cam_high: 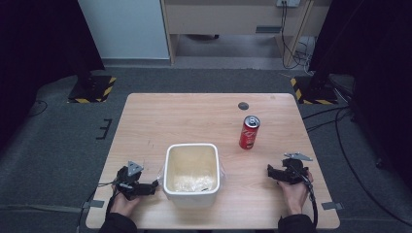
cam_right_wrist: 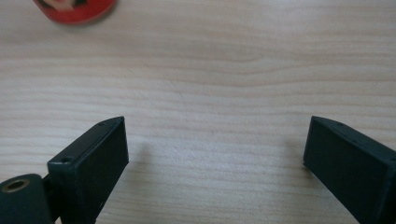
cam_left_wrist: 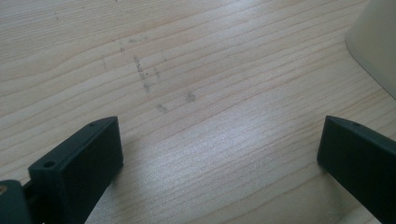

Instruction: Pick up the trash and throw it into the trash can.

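Both grippers down low at the near edge of the wooden table [cam_high: 160, 111], one on each side of the white tub [cam_high: 191, 193]. Left gripper [cam_high: 154, 185] just beside the tub's left wall, jaws spread wide over bare wood with nothing between them; in the left gripper view [cam_left_wrist: 219, 154] a pale corner of the tub [cam_left_wrist: 376, 42] at upper right. Right gripper [cam_high: 268, 170] well apart from the tub on its right, jaws likewise released, wide and empty over the wood grain [cam_right_wrist: 215, 149]. Red can [cam_high: 249, 132] upright, farther back and between tub and right gripper, closer to the right one; red base of the can [cam_right_wrist: 74, 8] at the top left of the right gripper view. Inside the tub, something pale and crinkled, too unclear to name. Hands wrapped round both handles.
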Demonstrator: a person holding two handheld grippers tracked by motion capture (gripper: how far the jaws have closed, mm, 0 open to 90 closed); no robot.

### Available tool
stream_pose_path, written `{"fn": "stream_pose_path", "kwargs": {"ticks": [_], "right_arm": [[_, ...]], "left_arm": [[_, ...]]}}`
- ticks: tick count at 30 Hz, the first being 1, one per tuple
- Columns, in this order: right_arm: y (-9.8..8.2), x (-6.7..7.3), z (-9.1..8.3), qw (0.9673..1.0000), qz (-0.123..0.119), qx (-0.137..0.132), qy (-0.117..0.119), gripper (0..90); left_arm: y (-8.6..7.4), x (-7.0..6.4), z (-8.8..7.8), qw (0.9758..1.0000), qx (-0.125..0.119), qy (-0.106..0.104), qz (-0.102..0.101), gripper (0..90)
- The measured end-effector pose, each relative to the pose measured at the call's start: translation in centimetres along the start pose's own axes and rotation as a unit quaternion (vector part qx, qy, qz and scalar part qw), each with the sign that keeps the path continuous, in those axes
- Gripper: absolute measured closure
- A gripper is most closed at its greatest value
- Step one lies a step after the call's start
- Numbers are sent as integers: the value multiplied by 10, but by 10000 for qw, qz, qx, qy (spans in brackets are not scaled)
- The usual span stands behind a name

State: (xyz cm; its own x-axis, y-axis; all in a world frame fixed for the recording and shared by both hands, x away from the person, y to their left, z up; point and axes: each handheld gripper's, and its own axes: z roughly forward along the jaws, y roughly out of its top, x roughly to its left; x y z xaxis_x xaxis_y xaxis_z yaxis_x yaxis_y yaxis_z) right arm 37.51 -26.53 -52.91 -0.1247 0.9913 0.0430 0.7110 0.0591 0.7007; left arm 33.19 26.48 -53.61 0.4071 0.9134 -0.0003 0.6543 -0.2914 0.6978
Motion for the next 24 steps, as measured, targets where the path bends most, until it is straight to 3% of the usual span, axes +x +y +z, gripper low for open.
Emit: {"fn": "stream_pose_path", "kwargs": {"ticks": [4, 5, 9, 12, 14, 15, 24], "right_arm": [[4, -2, -11, 9987, 115, -419, 271, 68], [4, -2, -11, 9987, 115, -419, 271, 68], [8, -1, -21, 9972, -24, -673, 333, 67], [11, 2, -34, 9942, -194, -950, 455, 68], [12, 3, -36, 9936, -202, -1001, 482, 68], [12, 2, -42, 9918, -176, -1131, 569, 66], [18, -2, -57, 9879, -215, -1429, 569, 64]], "left_arm": [[0, 0, 0, 10000, 1, -1, 0, 0], [0, 0, 0, 10000, 0, -1, 0, 0], [0, 0, 0, 10000, 0, -1, 1, 0], [0, 0, 0, 10000, 1, 0, 0, 0], [0, 0, 0, 10000, -1, 0, -1, 0], [0, 0, 0, 10000, 0, -1, 0, 0], [0, 0, 0, 10000, 0, -5, 3, 0]]}}
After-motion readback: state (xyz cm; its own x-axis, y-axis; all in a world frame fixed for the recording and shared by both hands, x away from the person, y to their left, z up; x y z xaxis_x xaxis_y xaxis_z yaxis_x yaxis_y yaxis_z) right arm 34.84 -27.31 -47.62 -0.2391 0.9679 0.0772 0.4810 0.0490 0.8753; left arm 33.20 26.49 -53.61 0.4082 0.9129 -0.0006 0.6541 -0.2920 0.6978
